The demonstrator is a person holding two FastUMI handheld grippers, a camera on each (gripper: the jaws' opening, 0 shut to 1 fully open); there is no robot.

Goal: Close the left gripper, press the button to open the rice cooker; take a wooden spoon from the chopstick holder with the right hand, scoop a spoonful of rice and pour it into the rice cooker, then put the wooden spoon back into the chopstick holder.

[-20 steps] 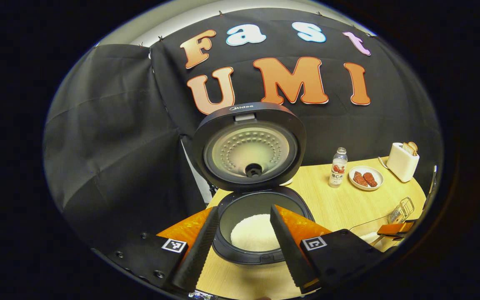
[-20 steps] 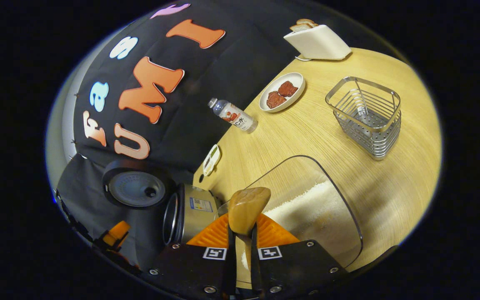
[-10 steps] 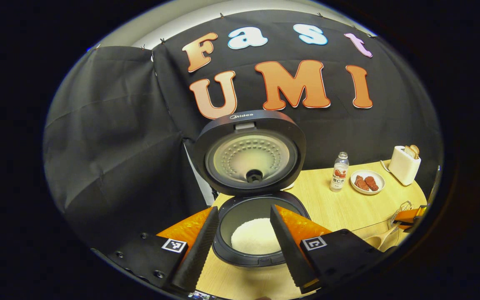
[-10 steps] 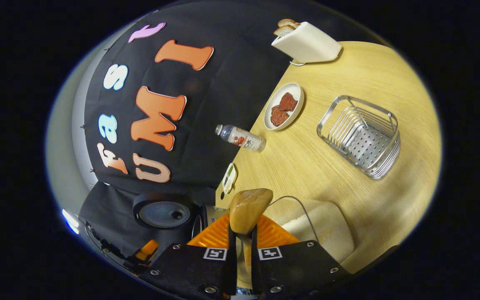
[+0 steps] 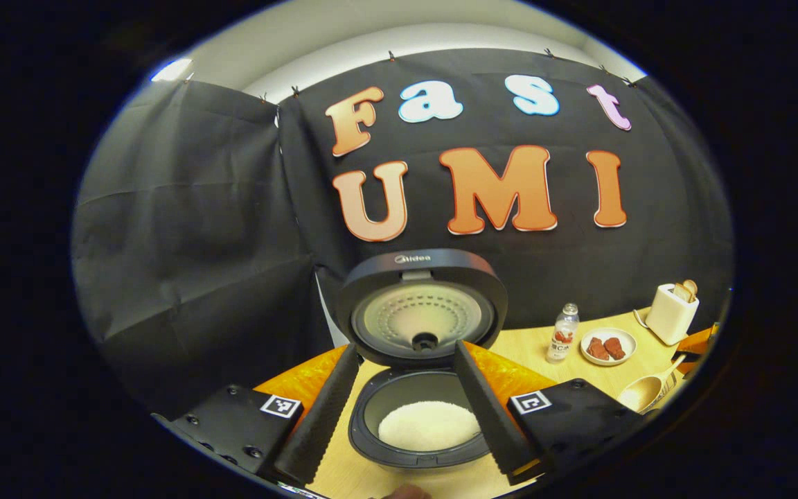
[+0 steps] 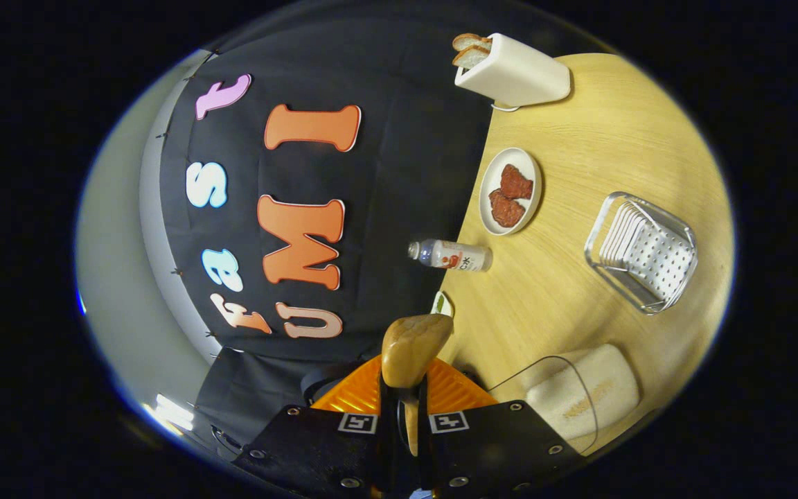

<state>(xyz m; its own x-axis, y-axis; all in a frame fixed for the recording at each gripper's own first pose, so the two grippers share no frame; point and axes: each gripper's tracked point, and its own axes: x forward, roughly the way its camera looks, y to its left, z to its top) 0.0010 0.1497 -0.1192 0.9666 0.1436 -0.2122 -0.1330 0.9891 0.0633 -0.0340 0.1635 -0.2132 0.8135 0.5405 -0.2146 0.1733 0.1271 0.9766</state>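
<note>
1. One wooden table (image 6: 607, 138) carries everything you see, and it is the largest thing here.
2. One rice cooker (image 5: 421, 360) stands open just ahead of your left gripper (image 5: 409, 423), its lid upright and one heap of white rice (image 5: 429, 425) lying in the pot.
3. One clear container (image 6: 575, 395) with rice in it sits near your right gripper (image 6: 406, 402), at the lower right of the right gripper view.
4. One white toaster (image 6: 513, 69) stands at the far end of the table with two slices of bread (image 6: 472, 48) in its slots.
5. One wire chopstick holder (image 6: 641, 251) stands apart from the container, toward the table's edge.
6. One plate (image 6: 510, 190) holds two brown pieces of food, and one bottle (image 6: 451, 255) stands beside it.
7. One wooden spoon (image 6: 413, 346) is pinched by its handle between your right gripper's fingers, which press on it from both sides; its bowl points forward. In the left gripper view you find the spoon (image 5: 645, 391) at the far right.
8. Your left gripper's two fingers stand spread wide, holding nothing, framing the cooker's pot.
</note>
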